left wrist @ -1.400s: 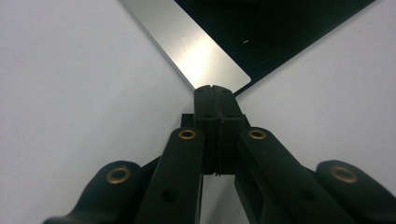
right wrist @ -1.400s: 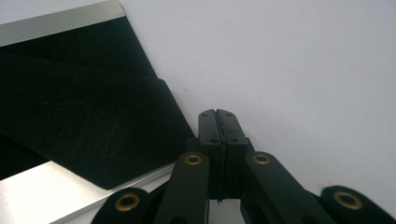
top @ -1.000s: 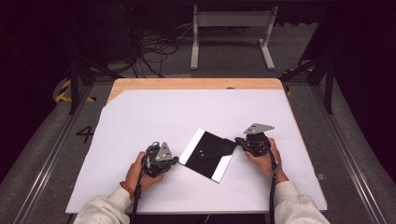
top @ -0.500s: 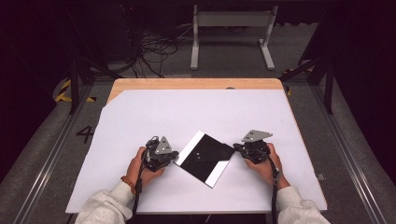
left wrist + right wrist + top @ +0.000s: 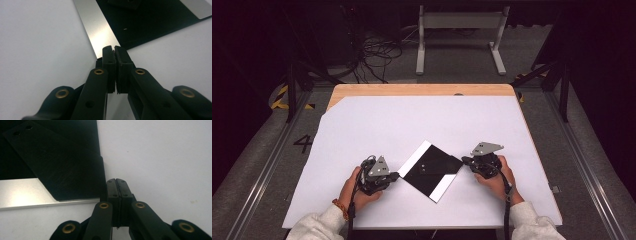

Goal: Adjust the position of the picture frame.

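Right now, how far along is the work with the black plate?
Done: the black plate lies flat on the white sheet, cornerwise. In hand: the left gripper and right gripper, both shut, sit at its opposite corners, as if to nudge it; contact is unclear. Left: nothing is gripped or lifted yet.

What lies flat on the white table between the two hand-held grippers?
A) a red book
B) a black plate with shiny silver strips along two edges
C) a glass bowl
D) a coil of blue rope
B: the high view shows a black plate with silver strips on two opposite edges, lying cornerwise on the white table between the left hand-held gripper and the right hand-held gripper.
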Tool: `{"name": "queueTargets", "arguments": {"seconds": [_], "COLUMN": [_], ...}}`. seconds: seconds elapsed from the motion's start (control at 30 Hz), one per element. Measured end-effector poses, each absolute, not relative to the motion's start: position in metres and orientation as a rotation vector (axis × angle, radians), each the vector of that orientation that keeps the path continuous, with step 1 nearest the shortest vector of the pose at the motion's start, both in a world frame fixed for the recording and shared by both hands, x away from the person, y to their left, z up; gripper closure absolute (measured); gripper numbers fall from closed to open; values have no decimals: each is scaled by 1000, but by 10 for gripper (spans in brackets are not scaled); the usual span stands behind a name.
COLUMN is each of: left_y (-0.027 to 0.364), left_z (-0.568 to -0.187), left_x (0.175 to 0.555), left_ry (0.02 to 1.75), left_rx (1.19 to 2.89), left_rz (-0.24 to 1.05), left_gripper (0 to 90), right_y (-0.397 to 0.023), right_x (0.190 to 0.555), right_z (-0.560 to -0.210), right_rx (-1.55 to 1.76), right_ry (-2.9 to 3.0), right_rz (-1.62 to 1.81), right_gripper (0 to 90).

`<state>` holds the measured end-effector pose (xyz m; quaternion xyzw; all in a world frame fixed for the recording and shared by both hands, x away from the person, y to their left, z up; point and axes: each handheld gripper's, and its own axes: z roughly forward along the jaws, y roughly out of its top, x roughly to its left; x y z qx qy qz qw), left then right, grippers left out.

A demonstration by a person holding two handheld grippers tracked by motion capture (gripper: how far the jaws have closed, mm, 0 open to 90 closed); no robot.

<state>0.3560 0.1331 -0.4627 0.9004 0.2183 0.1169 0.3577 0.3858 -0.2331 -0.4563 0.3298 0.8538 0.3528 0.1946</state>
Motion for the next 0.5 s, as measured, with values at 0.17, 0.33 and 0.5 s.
{"name": "queueTargets", "arguments": {"seconds": [0.17,0.33,0.5], "left_y": [132,128,126], "left_z": [-463,-464,-464], "left_x": [360,359,365], "left_ry": [566,574,588], "left_rx": [2315,2321,2321], "left_rz": [314,382,411], "left_gripper": [898,898,898], "right_y": [-234,-235,-236], "right_x": [383,378,372], "right_z": [-456,-456,-456], "right_rx": [921,918,925], "right_ry": [2403,2405,2412], "right_rz": [1001,997,1003], "right_gripper": [900,900,900]}}
